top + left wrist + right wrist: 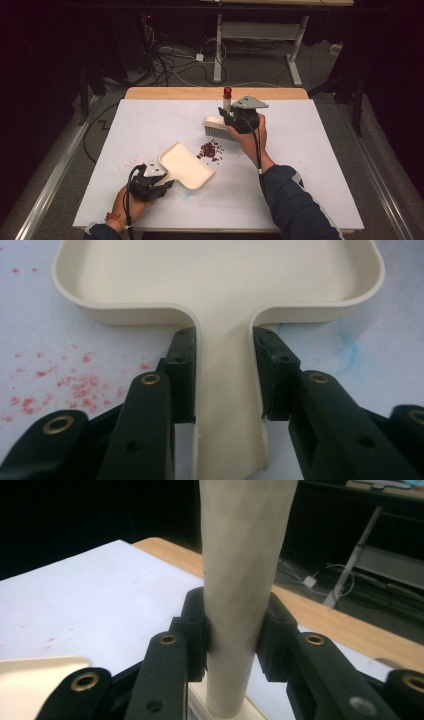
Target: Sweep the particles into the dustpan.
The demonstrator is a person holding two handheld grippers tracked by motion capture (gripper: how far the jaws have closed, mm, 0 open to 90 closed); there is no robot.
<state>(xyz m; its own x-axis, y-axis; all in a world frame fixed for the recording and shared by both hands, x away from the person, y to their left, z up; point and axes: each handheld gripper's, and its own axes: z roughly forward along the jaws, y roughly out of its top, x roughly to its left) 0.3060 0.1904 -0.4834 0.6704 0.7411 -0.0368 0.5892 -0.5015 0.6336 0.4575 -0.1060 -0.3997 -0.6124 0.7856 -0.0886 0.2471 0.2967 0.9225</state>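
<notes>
Desk [300,190]: white sheet over a wooden top, with faint red stains at my left near the pan.

Dustpan [187,165]: cream, lying flat on the desk at left of centre, its open mouth turned toward the middle of the desk and its handle running back toward me. My left gripper [150,182] has its jaws clamped on that handle from both sides; in the left gripper view [227,390] the pads press flat against the handle's edges, just behind the pan's shoulders.

Brush [216,127]: cream block with bristles down, set on the desk beyond the pile, its handle standing nearly upright with a red cap [227,92] at the top. My right gripper [240,120] grips the handle low down, jaws closed on the shaft [235,605].

Crumbs [211,150]: small dark red heap, lying between brush and pan mouth, just beside the pan's lip.

Key relation: the heap lies on my side of the bristles and the pan mouth sits just past it to my left. Judgement: the sweep should run from the brush diagonally toward the pan, along the pan's long axis; the right hand does the travel while the left only steadies.
</notes>
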